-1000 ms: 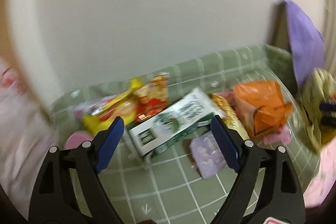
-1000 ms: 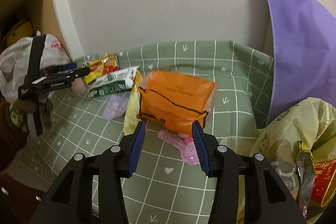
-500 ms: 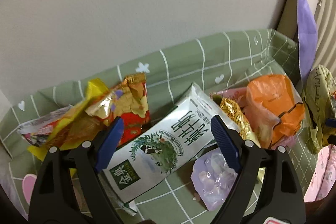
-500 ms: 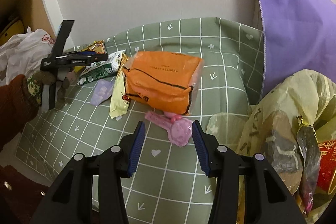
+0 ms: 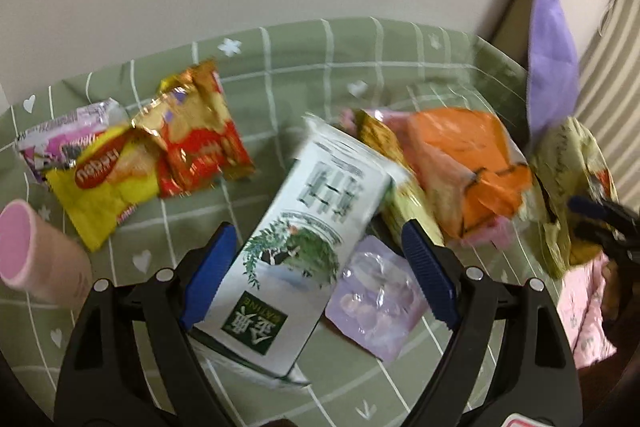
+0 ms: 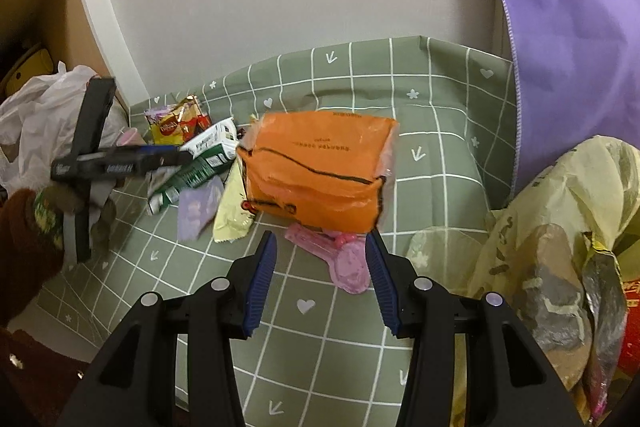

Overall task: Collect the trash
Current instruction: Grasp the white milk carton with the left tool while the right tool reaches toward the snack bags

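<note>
Now, left wrist view
Left gripper (image 5: 316, 275): fingers spread wide, with the near end of the milk carton between them; the left pad lies at the carton's edge, the right pad stands clear of it, so nothing is pinched.
Milk carton (image 5: 304, 239): white and green, lying flat on the green checked cloth (image 5: 280, 67) that covers the surface, its length running from near to far.
Purple blister pack (image 5: 376, 307): just right of the carton, under the right finger.
Yellow wrapper (image 5: 104, 183): far left, overlapping a red and gold wrapper (image 5: 200, 143) and a pink and white one (image 5: 60, 139).
Pink roll (image 5: 36, 255): at the left edge, near side.
Orange packet (image 5: 464, 163): right of the carton, with a gold wrapper (image 5: 384, 147) between them.

Right wrist view
Right gripper (image 6: 318, 279): fingers held apart and empty, above the cloth, just near of the orange packet (image 6: 320, 167).
Pink scoop (image 6: 340, 255): lying between the fingertips and half under the packet.
Yellowish trash bag (image 6: 560, 219): at the right, open, with wrappers inside.
Left gripper (image 6: 120, 159): at the left, over the milk carton (image 6: 200, 155); a dark red sleeve (image 6: 24, 235) behind it.
Purple cloth (image 6: 568, 27): far right, against the wall.
White plastic bag (image 6: 36, 111): far left, beside a shelf.
</note>
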